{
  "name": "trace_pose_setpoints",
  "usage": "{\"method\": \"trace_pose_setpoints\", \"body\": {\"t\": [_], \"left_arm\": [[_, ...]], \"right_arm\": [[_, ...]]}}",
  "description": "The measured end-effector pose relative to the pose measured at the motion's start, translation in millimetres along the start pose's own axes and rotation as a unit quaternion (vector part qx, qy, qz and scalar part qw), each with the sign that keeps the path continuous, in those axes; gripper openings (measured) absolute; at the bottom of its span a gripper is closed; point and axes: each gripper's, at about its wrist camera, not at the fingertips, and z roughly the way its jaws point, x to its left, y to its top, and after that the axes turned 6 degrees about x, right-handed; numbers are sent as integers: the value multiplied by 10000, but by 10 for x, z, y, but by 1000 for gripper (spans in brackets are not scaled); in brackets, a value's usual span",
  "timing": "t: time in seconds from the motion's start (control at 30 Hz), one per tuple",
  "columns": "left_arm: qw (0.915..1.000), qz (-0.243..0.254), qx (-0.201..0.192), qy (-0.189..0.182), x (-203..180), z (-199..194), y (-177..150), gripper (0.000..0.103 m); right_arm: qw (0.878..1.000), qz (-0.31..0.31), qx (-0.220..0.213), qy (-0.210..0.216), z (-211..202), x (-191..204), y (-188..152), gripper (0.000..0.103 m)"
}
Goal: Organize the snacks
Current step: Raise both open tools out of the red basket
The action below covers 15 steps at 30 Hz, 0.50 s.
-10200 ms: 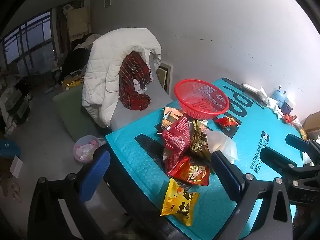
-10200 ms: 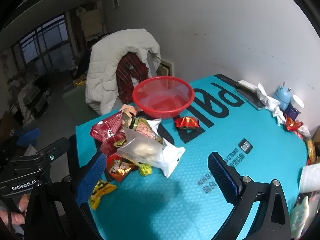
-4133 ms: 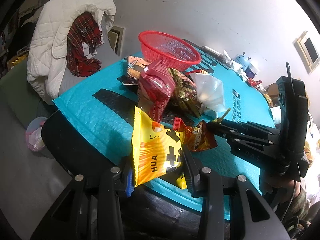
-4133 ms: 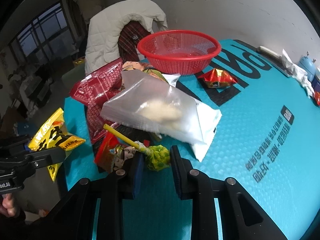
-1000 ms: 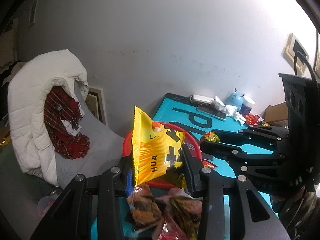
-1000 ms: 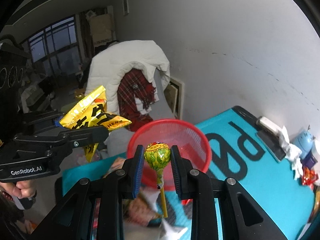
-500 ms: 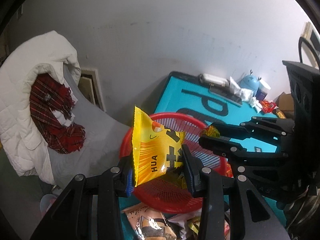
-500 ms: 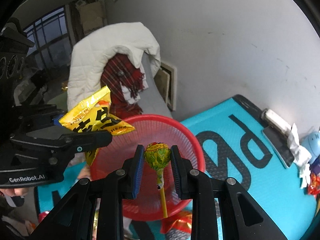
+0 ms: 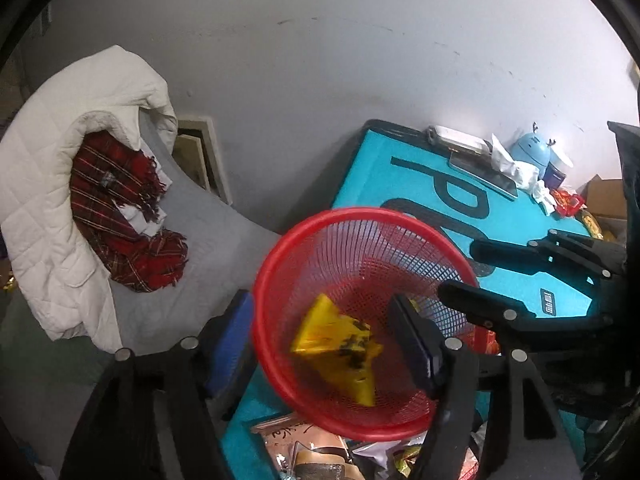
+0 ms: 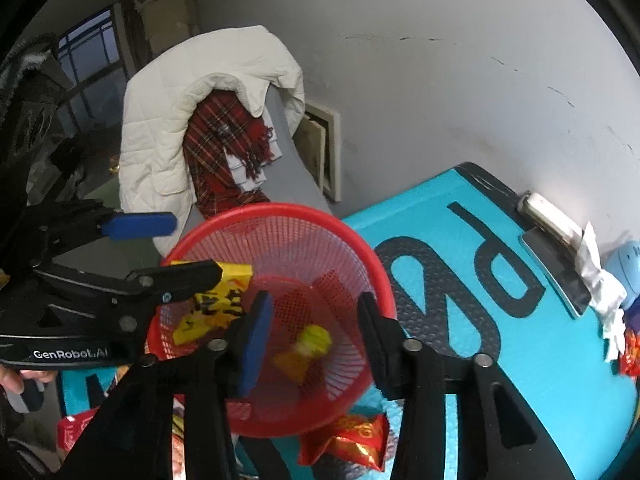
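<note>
Both grippers had just let go over the basket [image 9: 276,264]. The left gripper [image 9: 324,340] stood with its jaws parted after opening within the last half second; the yellow bag [image 9: 336,344] it had clamped a moment earlier was loose below them, blurred, down inside the basket. The right gripper [image 10: 312,320] had likewise just opened, to a narrower gap, and the lollipop [image 10: 312,342] it had pinched lay free in the basket, also blurred. So two snacks were in. By the basket's near rim a red packet [image 10: 352,438] and other wrappers [image 9: 316,448] remained on the teal mat [image 10: 540,380], likely the next to collect.
</note>
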Motion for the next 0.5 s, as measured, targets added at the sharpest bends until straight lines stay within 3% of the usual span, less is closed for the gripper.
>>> {"method": "trace_pose_setpoints", "body": {"t": [0.5], "left_arm": [[9989,-107,-448,-22,-58,-621,-2,69]], "right_arm": [[9989,-8,-445,-174,-577,81,86,44]]}}
